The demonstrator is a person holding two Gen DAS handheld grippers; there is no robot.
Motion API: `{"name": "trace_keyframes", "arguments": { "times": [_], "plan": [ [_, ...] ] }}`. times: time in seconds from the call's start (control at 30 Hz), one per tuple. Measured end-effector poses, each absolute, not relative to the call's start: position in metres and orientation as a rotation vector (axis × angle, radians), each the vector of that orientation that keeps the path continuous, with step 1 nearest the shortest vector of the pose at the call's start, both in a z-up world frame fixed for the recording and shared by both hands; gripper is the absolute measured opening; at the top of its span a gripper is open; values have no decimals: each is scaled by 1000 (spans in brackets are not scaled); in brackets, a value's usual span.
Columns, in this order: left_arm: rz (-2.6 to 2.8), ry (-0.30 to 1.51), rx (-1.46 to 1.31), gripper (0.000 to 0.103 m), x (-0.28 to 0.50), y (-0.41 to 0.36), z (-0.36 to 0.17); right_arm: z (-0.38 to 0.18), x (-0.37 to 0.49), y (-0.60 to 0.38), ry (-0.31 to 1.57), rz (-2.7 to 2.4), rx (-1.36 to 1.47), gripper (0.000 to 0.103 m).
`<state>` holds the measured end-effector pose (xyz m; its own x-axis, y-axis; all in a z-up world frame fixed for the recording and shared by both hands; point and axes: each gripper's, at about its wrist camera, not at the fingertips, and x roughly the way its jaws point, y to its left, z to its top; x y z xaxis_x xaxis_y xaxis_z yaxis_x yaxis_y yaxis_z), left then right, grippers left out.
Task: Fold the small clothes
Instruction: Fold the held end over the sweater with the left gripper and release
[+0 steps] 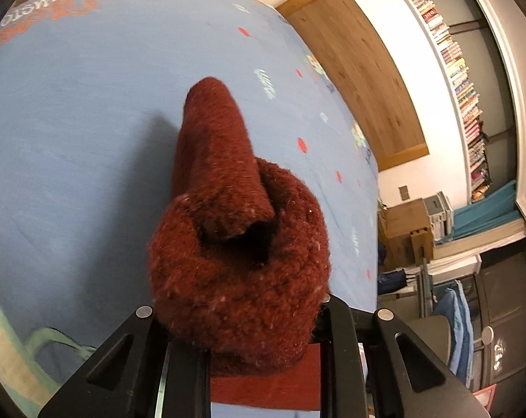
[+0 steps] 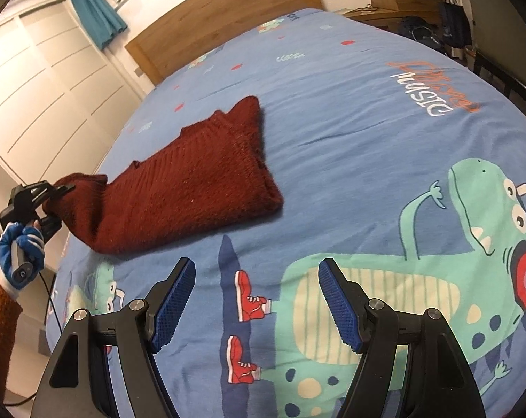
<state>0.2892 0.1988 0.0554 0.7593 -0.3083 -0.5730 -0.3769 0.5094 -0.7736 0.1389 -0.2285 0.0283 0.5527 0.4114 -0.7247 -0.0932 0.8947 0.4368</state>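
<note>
- One sweater (image 2: pixel 193 177), dark red knit, lies on the bed (image 2: pixel 350 111); in the right wrist view its bulk sits toward 10 o'clock from the right gripper (image 2: pixel 257 299), with one end lifted off the left edge of the cover.
- Left gripper (image 2: pixel 52 205) is clamped on that lifted end; in its own view the bunched knit fills the jaws and a sleeve-like tube runs off toward 12 o'clock.
- Right gripper hangs wide apart and empty over the dinosaur print, clear of the sweater.
- Judged step: drawing the gripped end over to start a fold.
- To do it well, keep the pinch firm and carry the end low and steady so the far part does not drag.
- Right gripper could pin the near hem at 11 o'clock; thick knit may slip or bunch otherwise.
</note>
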Motion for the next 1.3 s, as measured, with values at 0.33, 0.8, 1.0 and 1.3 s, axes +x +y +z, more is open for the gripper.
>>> {"name": "trace_keyframes", "arguments": {
  "times": [0.33,0.8,1.0,1.3],
  "plan": [
    [-131,748,-1055,15,337,123,79,30,133,-260,916,283,413,75],
    [-310,1013,-724,15,363,-53,42,22,124,-288,910,253,466,75],
    [-313,1020,-530,15,347,-82,41,20,123,-293,911,251,481,75],
    [-305,1057,-345,15,318,-120,16,17,122,-293,915,255,495,75]
  ]
}}
